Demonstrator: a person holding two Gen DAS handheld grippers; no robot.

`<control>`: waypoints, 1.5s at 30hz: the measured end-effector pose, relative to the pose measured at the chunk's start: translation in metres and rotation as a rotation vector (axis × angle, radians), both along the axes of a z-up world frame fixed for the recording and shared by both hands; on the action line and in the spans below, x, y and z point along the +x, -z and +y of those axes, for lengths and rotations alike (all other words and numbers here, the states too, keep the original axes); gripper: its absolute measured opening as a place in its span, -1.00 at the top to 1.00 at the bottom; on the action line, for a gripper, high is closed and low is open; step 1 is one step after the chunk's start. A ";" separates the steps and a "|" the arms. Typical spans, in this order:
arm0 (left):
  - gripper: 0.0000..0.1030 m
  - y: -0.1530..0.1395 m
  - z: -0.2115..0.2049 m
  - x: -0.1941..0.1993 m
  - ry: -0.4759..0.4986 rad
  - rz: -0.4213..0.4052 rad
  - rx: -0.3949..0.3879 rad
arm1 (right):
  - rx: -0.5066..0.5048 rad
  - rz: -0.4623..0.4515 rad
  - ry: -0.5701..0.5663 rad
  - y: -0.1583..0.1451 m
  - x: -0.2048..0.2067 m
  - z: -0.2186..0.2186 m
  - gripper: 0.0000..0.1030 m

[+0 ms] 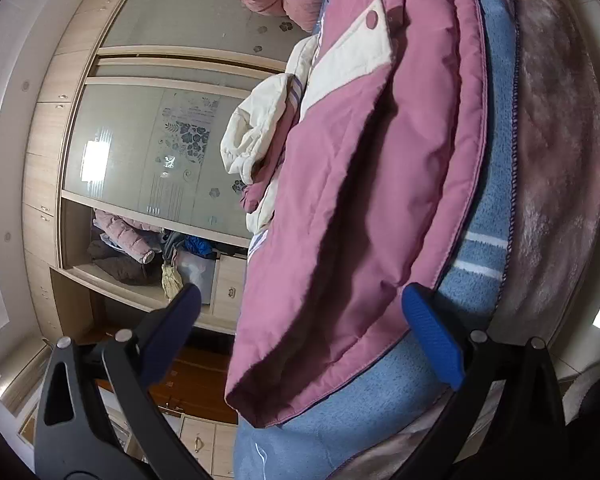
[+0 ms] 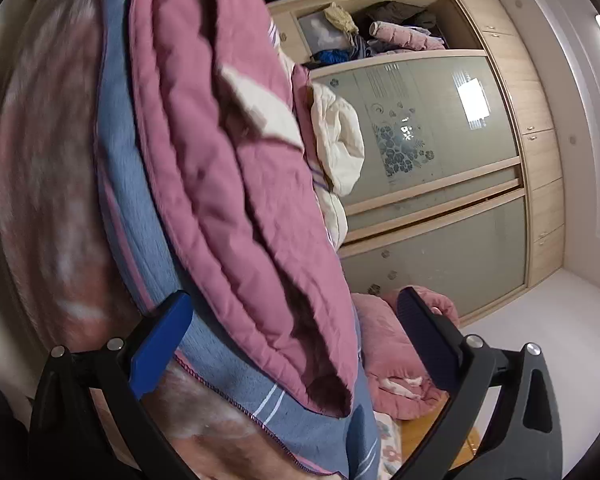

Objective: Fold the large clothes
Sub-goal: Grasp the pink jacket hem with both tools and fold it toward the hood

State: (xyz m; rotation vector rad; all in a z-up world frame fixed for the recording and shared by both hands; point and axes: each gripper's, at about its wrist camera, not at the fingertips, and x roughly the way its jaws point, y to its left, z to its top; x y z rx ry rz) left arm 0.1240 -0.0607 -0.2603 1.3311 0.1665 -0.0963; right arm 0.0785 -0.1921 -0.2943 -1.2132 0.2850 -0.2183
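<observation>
A large pink padded jacket (image 1: pixel 364 184) with a cream pocket flap (image 1: pixel 352 60) and cream lining (image 1: pixel 256 132) lies on a blue blanket (image 1: pixel 480 248) on the bed. My left gripper (image 1: pixel 300 312) is open, its jaws wide on either side of the jacket's hem, with nothing held. In the right wrist view the same jacket (image 2: pixel 236 184) lies on the blue blanket (image 2: pixel 132 200). My right gripper (image 2: pixel 296 320) is open, its jaws spread around the jacket's other corner, with nothing held.
A wardrobe with frosted sliding doors (image 1: pixel 140 148) stands beyond the bed, one open shelf piled with clothes (image 1: pixel 132 248). It shows in the right wrist view too (image 2: pixel 440 168). A pink quilt (image 2: pixel 396 352) lies near the jacket. A fuzzy pink bedspread (image 1: pixel 556 168) covers the bed.
</observation>
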 end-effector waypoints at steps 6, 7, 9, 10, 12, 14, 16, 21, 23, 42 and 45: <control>-0.96 0.006 0.005 -0.010 0.024 -0.012 0.014 | -0.010 -0.043 0.001 0.001 0.010 -0.001 -0.97; -0.96 0.006 0.005 -0.012 0.028 -0.011 0.018 | -0.014 -0.045 0.001 0.001 0.010 -0.001 -0.97; -0.96 0.005 0.005 -0.018 0.041 0.011 0.016 | -0.013 -0.054 0.007 0.001 0.011 -0.002 -0.97; -0.96 0.006 0.006 -0.023 0.056 0.020 0.022 | -0.011 -0.057 0.009 0.002 0.011 -0.001 -0.97; -0.96 0.010 0.005 -0.028 0.065 0.021 0.039 | -0.015 -0.071 0.016 0.004 0.011 -0.001 -0.97; -0.96 0.019 0.005 -0.026 0.066 0.007 0.057 | -0.011 -0.074 0.018 0.005 0.013 -0.002 -0.97; -0.96 0.022 0.004 -0.023 0.068 0.004 0.056 | -0.012 -0.080 0.017 0.004 0.015 -0.002 -0.97; -0.96 0.011 -0.004 -0.009 0.053 -0.048 0.025 | 0.013 -0.113 0.033 -0.006 0.027 -0.001 -0.97; -0.96 0.011 -0.005 -0.001 0.041 -0.050 0.031 | 0.034 -0.121 0.043 -0.011 0.031 -0.001 -0.97; -0.46 -0.057 0.000 0.071 -0.132 0.206 -0.520 | 0.526 0.051 0.135 -0.065 0.092 -0.027 0.64; 0.61 -0.055 0.000 0.079 -0.157 0.285 -0.572 | 0.624 0.082 0.143 -0.069 0.090 -0.032 0.78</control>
